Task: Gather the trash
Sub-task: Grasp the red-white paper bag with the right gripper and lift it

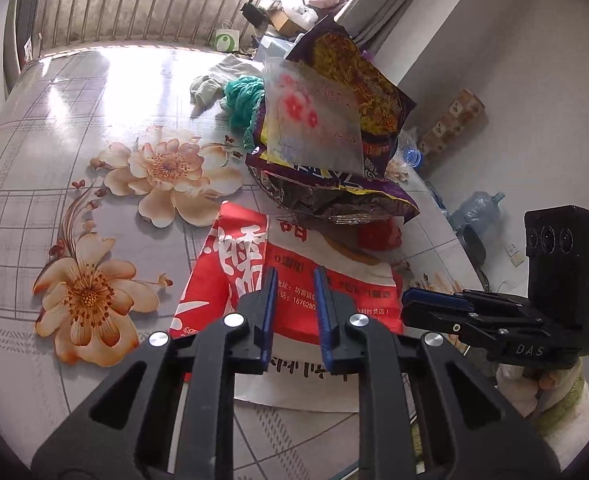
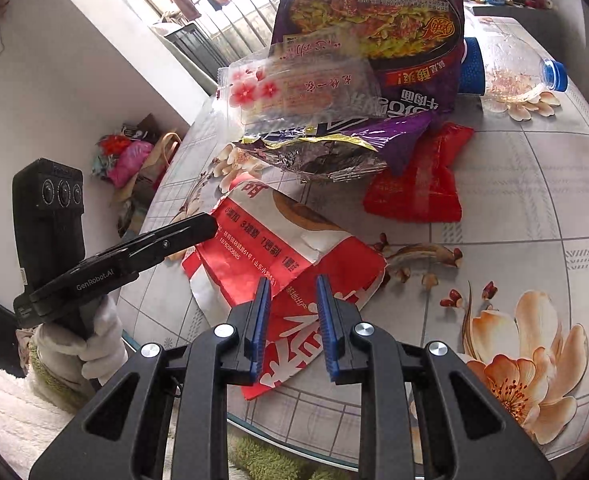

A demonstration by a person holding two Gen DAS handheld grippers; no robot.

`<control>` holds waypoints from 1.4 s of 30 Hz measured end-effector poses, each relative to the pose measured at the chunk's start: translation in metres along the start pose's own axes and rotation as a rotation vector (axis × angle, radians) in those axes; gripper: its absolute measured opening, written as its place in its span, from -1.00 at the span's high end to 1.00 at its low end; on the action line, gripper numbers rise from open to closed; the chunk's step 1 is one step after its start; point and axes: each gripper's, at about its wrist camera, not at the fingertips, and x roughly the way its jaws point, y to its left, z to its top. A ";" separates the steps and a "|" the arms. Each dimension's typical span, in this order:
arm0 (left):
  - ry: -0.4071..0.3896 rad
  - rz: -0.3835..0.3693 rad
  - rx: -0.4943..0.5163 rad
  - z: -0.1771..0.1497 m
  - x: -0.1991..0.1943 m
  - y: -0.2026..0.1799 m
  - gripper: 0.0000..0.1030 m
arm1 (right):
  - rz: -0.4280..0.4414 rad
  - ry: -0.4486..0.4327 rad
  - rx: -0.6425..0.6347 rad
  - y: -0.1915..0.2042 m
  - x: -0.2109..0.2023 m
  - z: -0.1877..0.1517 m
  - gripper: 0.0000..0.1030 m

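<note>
Partly hidden | red packet [image 2: 416, 184] under purple noodle bag [image 2: 378, 36]

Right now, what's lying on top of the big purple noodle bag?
A clear wrapper with pink flowers lies across the purple noodle bag, hiding part of its front. What is under the bag's crumpled bottom cannot be seen.

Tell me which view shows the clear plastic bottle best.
The right wrist view: the clear plastic bottle lies in plain sight on the table's far side, blue cap visible. In the left wrist view only a sliver of it peeks out behind the purple noodle bag.
</note>
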 end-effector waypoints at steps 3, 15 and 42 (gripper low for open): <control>0.002 -0.004 0.001 0.000 0.001 0.003 0.73 | 0.024 -0.049 0.111 -0.025 -0.016 0.008 0.30; 0.005 -0.011 0.007 0.002 0.001 0.011 0.99 | 0.226 0.022 0.446 -0.067 0.009 0.000 -0.20; -0.039 -0.005 0.032 0.000 -0.005 0.021 1.00 | 0.312 0.278 0.183 -0.021 0.037 0.023 -0.33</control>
